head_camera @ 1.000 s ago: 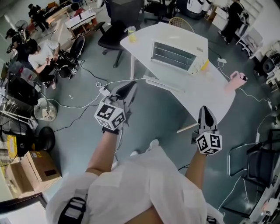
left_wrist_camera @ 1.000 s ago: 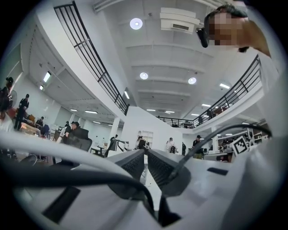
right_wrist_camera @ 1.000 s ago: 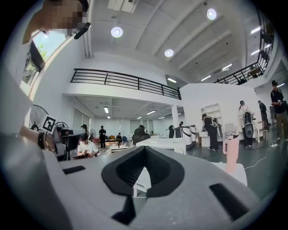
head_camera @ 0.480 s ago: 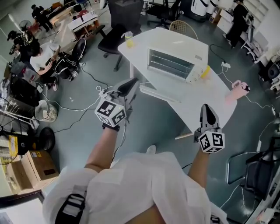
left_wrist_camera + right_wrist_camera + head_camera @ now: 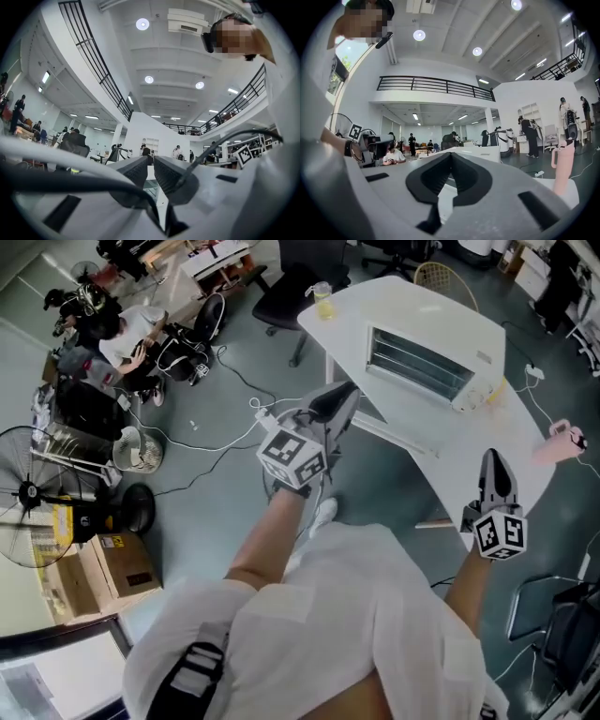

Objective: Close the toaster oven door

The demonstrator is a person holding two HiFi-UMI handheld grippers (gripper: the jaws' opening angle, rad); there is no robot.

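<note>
A white toaster oven (image 5: 424, 362) stands on a white table (image 5: 412, 306), its glass front facing me. Its door (image 5: 398, 435) lies folded down flat at the table's near edge. My left gripper (image 5: 345, 390) hovers over the floor just short of the table's left edge, pointing at the oven. Its jaws stand almost together with only a thin slit and nothing in them (image 5: 153, 158). My right gripper (image 5: 491, 457) is held lower right over the table's near corner, shut and empty (image 5: 451, 154). Neither touches the oven.
On the table are a yellow drink cup (image 5: 323, 298), a yellow item (image 5: 497, 390) behind the oven, and a pink object (image 5: 560, 442) at the right edge. A black office chair (image 5: 300, 282), floor cables (image 5: 216, 432), a fan (image 5: 37, 493), cardboard boxes (image 5: 94, 568) and seated people (image 5: 131, 334) lie left.
The view has swung rightward, and the table and oven now sit nearer. Both grippers have advanced toward the table, the left one most. The oven door stays down.
</note>
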